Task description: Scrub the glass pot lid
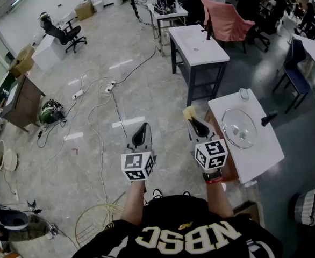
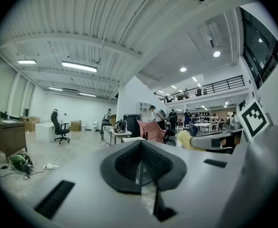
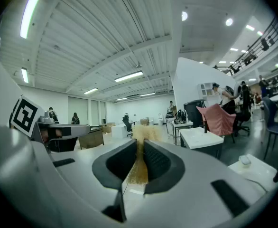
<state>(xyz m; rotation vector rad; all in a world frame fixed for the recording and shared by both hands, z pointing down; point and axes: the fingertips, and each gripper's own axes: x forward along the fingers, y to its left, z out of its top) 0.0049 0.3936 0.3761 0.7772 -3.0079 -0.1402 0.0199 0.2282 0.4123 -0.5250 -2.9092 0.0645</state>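
The glass pot lid lies on a small white table to my right. My right gripper hovers left of that table, shut on a yellow sponge. In the right gripper view the sponge sticks up between the pressed-together jaws of the right gripper. My left gripper is held over the floor, further left, shut with nothing in it. The left gripper points out across the room, and its view also catches the sponge at the right.
A black handle and a small grey object also lie on the lid's table. Beyond it stands another white table and a chair under a pink cloth. Cables trail over the floor at the left.
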